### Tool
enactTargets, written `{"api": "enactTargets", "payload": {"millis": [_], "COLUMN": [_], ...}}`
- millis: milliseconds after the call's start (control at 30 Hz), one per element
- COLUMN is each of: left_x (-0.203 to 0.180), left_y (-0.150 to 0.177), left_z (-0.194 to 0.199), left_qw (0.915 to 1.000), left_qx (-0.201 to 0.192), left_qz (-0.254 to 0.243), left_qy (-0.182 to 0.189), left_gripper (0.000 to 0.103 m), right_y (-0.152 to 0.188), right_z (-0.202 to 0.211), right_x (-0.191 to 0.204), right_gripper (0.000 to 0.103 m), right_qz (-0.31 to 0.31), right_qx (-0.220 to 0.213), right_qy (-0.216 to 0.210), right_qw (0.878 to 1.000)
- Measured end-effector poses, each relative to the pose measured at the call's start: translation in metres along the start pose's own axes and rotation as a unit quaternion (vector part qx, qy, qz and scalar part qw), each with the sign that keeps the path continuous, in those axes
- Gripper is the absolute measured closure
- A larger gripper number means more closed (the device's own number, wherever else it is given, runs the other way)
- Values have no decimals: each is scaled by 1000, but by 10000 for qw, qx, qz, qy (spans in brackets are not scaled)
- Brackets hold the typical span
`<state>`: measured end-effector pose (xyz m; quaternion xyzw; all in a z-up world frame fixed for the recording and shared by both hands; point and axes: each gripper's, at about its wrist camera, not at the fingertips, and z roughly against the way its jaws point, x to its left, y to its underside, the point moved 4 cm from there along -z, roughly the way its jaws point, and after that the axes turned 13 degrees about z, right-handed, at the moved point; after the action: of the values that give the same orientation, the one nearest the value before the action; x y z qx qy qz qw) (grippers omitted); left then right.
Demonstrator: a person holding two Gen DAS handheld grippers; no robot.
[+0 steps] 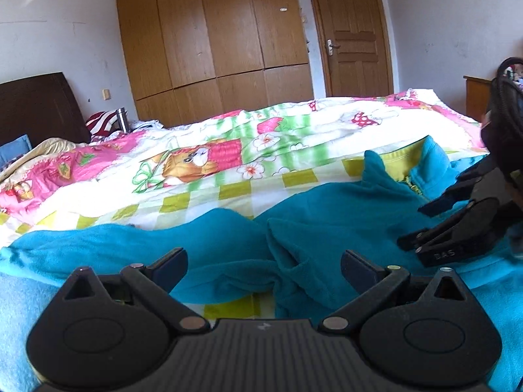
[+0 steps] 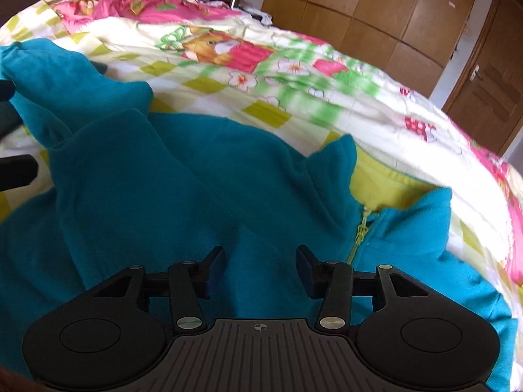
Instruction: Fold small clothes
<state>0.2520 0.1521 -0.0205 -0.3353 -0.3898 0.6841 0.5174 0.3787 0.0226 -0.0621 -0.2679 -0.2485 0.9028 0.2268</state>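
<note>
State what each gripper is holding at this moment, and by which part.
Nothing. The left gripper and right gripper are both open above the teal fleece jacket, with no cloth between the fingers.

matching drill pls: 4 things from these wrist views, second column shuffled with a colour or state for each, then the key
1. fleece jacket
2. collar lining
3. left tool
4. wardrobe

A. brown wood
B. open, nothing held
C. teal, spread on the quilt
D. yellow-green

Pairs: 1-C, 2-D, 3-B, 4-A
</note>
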Motion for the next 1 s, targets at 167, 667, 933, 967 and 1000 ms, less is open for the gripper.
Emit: {"api": "enactTargets", "payload": {"millis": [167, 667, 933, 967, 1000], "left_x": [-14, -1, -1, -1, -1], "left_y": [-5, -15, -1, 0, 2], "left_z": [-19, -39, -65, -60, -55], "left_qw": [9994, 9956, 9947, 9954, 9958], "left_qx": [172, 441, 778, 732, 693], "left_qz": [-26, 618, 582, 531, 499], "left_qy": [291, 545, 328, 327, 343], "left_gripper": [0, 57, 57, 57, 56], "right_y": [12, -11, -6, -2, 2], "right_z": [13, 52, -12, -17, -16], "right_x": [-19, -59, -48, -44, -42], "right_gripper": [60, 98, 87, 79, 75], "right_qz": [-478, -1222, -607, -386, -309], "right_qx": [-198, -598, 140, 284, 238], "right_qy": [-215, 107, 657, 1026, 1250], "right_qw": [9984, 9906, 9959, 9936, 9914]}}
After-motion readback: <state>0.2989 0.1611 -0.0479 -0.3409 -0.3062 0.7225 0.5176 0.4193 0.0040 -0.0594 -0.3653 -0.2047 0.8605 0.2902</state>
